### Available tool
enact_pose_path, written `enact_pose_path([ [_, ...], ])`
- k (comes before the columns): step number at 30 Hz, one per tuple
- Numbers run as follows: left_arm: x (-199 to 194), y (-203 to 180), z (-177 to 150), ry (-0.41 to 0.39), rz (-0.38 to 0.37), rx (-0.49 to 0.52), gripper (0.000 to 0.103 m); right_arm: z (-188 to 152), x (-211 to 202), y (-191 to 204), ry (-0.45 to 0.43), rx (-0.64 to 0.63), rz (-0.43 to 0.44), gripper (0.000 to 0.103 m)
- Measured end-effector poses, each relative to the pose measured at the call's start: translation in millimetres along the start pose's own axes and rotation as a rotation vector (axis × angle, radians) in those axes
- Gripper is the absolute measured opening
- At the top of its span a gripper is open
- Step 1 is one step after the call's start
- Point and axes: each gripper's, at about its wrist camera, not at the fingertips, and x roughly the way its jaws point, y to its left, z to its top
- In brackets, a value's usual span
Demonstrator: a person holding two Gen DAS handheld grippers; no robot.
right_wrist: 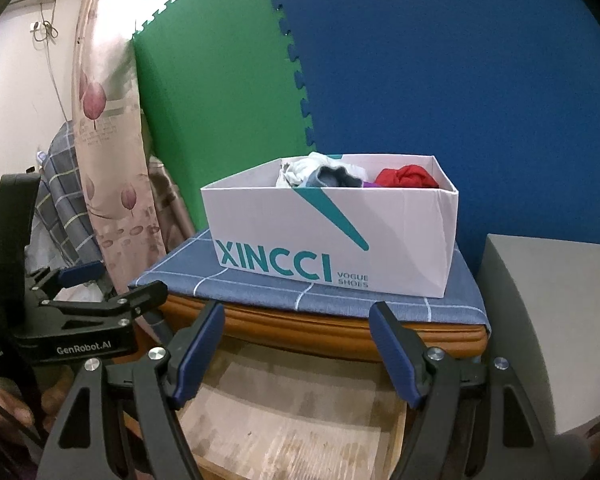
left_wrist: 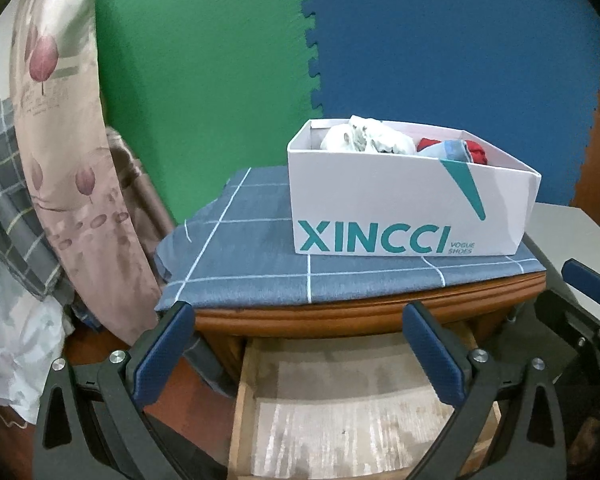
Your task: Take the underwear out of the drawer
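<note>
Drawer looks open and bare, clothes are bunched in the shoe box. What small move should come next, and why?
Probably pull both claws back from the drawer. What shows of its bottom is bare, and the clothes lie in the box on the cabinet top. The left claw and the right claw are both open and hold nothing, so nothing seems left to lift.

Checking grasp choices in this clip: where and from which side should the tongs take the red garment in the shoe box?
Grip the bunched crest of the red garment, coming down from above. It lies crumpled inside the white shoe box, whose walls block any sideways approach, and only its raised folds stand clear near the rim. The right tongs are open and empty, probably wide enough for that bunch.
</note>
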Motion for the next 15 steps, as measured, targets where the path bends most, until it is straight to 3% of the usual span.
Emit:
enact_pose_path([
  [9,9,13,-7,0.024,-0.034,-0.080,0.103,-2,3,2,0.012,-0.013,0.005,0.076],
  [15,13,13,-9,0.040,-0.036,-0.076,0.103,-3,5,5,0.018,-0.025,0.009,0.076],
])
